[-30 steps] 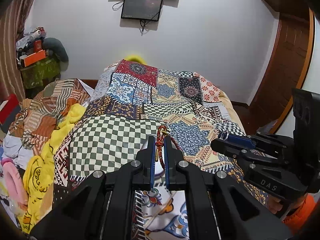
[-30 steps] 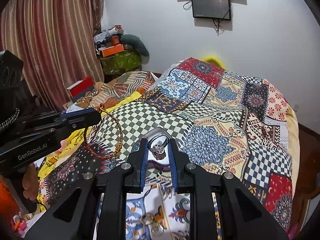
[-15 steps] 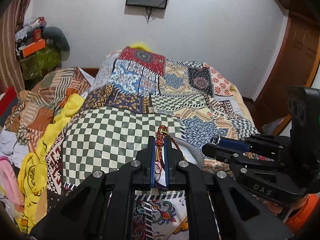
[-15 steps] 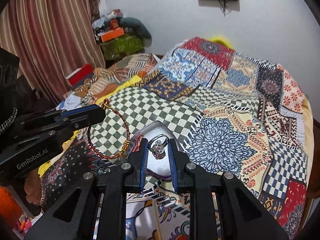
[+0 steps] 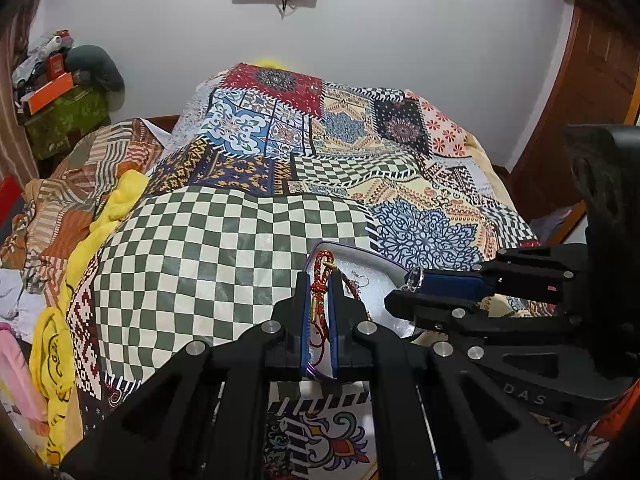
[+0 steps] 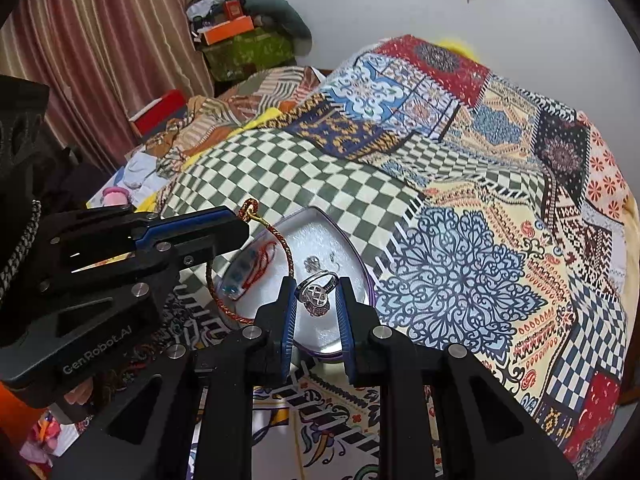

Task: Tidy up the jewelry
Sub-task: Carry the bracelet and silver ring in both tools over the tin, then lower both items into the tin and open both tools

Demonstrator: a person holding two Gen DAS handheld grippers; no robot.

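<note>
My left gripper [image 5: 319, 280] is shut on a red-and-gold braided cord bangle [image 5: 320, 280]; in the right wrist view the bangle [image 6: 290, 258] hangs from it [image 6: 240, 222] over the left part of a heart-shaped tin [image 6: 352, 248] with a white foam lining. My right gripper [image 6: 318, 292] is shut on a silver ring [image 6: 316, 292] and holds it over the tin's middle. The left wrist view shows the tin [image 5: 384, 268] and the ring [image 5: 414, 278] at the right gripper's tip [image 5: 416, 280]. A blue-beaded bracelet with red thread [image 6: 248, 272] and small earrings [image 6: 310, 262] lie in the tin.
The tin sits on a bed under a patchwork quilt [image 6: 460, 220]. Crumpled clothes [image 5: 60, 208] pile up on the left. A cluttered green box [image 6: 248, 50] and striped curtain [image 6: 100, 40] stand at the back left, a wooden door [image 5: 592, 80] at the right.
Both grippers have dropped and moved forward over the tin, each still holding its piece. The tin now shows fully beneath them.
</note>
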